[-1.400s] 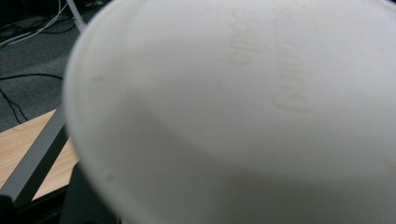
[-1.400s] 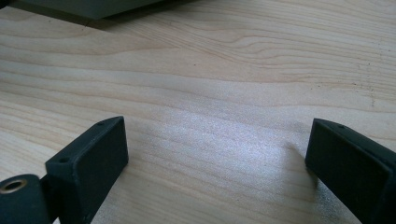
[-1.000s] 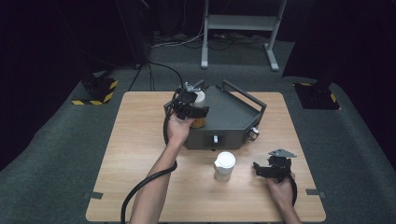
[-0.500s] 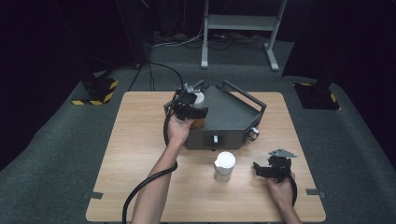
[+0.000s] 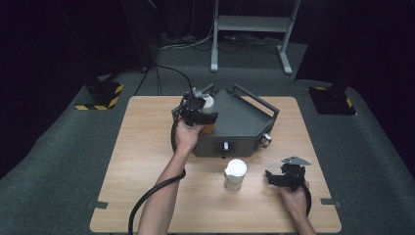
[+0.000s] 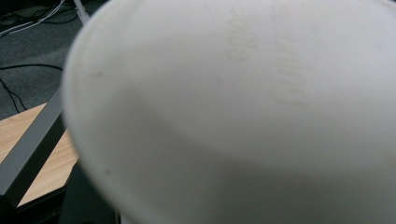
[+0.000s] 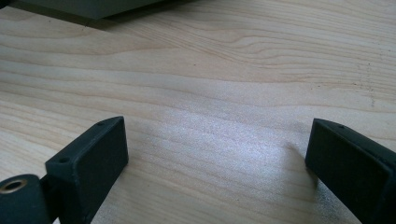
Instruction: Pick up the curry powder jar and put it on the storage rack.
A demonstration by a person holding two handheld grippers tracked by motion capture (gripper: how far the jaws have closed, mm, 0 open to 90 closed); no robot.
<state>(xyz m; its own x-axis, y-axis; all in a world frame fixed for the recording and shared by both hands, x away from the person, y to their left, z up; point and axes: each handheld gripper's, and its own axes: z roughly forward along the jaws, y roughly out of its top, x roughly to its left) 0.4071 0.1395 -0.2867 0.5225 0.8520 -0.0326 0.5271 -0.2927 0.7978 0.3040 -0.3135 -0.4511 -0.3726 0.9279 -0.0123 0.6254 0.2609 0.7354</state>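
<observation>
White cup [image 5: 208,104] sits pinched in left gripper [image 5: 198,111] over near-left corner of grey machine [image 5: 240,125]. No shift since a second ago: a hold, placement pending. Right gripper [image 5: 284,177] rests spread on desk [image 5: 147,147], beside second cup [image 5: 235,174].

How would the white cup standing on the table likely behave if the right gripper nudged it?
The white cup stands tall on a narrow base, so it would probably tip. It looks thin-walled, likely light, and may slide on the smooth table. The right gripper is open.

Hand-held gripper [image 7: 217,158] jaws apart, wooden table [image 7: 224,70]
</observation>
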